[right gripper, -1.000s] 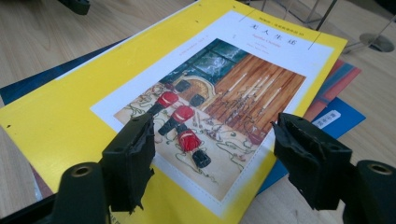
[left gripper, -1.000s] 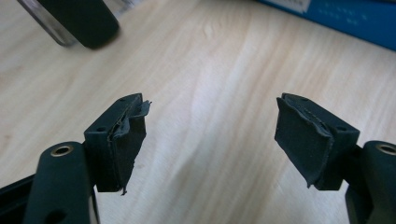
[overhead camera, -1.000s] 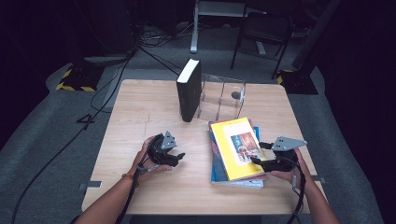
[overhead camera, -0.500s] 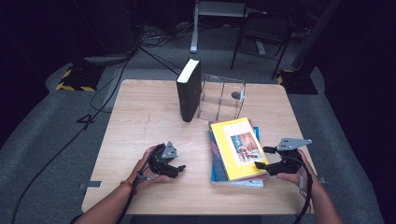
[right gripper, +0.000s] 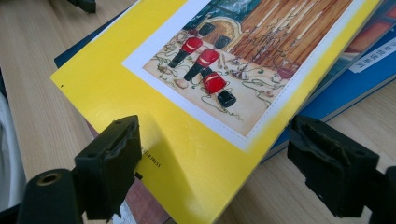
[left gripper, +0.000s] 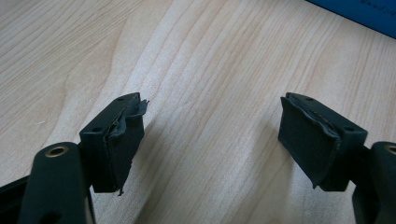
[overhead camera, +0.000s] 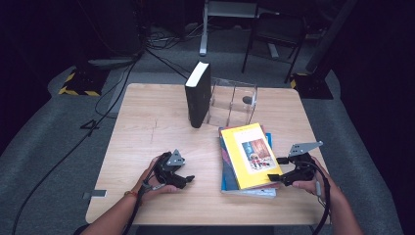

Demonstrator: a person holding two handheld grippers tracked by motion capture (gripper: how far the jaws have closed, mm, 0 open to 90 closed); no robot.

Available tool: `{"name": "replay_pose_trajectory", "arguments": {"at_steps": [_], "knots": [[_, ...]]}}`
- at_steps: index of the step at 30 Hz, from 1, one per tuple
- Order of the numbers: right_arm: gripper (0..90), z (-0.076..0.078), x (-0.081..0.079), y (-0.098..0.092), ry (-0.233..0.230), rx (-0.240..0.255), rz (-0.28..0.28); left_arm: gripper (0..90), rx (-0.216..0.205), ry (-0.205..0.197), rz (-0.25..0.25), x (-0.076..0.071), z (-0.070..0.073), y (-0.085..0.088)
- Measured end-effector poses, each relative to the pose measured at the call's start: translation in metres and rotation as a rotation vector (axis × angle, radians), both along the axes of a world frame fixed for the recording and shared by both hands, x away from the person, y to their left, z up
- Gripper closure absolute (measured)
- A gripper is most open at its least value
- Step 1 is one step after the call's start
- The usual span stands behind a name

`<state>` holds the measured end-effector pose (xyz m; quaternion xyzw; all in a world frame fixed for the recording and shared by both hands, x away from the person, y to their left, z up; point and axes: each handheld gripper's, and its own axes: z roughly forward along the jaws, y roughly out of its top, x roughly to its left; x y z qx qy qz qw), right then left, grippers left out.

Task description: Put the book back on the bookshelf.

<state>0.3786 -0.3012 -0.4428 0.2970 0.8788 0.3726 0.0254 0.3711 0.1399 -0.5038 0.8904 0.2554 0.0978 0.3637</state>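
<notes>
A yellow picture book [overhead camera: 249, 154] tops a stack with a blue book [overhead camera: 226, 171] at the table's near right. In the right gripper view the yellow book [right gripper: 196, 140] has its near corner between the wide-apart jaws of my right gripper [right gripper: 215, 158], and the pads do not touch it. These jaws have just been opening. In the high view, my right gripper [overhead camera: 274, 170] sits at the stack's right edge. My left gripper [overhead camera: 188, 178] rests low over bare wood left of the stack. It [left gripper: 210, 140] stands open with nothing in it, its jaws a little wider than before.
A black book [overhead camera: 198, 95] stands upright mid-table against a clear acrylic holder [overhead camera: 232, 103]. The wooden table [overhead camera: 147, 122] has bare room at the left. Behind it are a chair [overhead camera: 274, 34] and floor cables [overhead camera: 112, 93].
The right gripper's jaws stand wider apart at the yellow book's corner. The left gripper has slid slightly toward the near edge. The books have not moved.
</notes>
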Motion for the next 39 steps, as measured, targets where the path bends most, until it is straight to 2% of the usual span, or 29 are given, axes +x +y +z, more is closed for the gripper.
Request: {"name": "replay_pose_trajectory", "arguments": {"at_steps": [1,5,12,16,20,30,39], "knots": [[16.2,0.000,0.002,0.001,0.014,-0.008,0.002,20.9,0.002,-0.002,-0.004,0.000,0.000,-0.001],[15.4,0.004,0.003,0.007,0.000,-0.054,0.021,20.4,0.002,0.000,-0.011,0.000,0.000,-0.003],[18.2,0.008,0.001,0.009,-0.036,-0.078,0.038,19.8,0.002,0.000,-0.017,0.000,0.000,-0.007],[23.5,0.012,-0.001,0.010,-0.066,-0.083,0.033,19.8,0.000,0.001,-0.020,0.001,0.000,-0.008],[24.2,0.013,-0.002,0.012,-0.071,-0.089,0.051,19.7,0.001,0.001,-0.020,0.001,0.000,-0.009],[26.1,0.015,0.000,0.016,-0.094,-0.067,0.048,19.9,0.001,0.002,-0.015,0.002,0.000,-0.012],[28.3,0.016,0.011,0.025,-0.087,-0.041,0.014,21.9,-0.001,0.005,0.007,0.008,0.000,-0.018]]}}
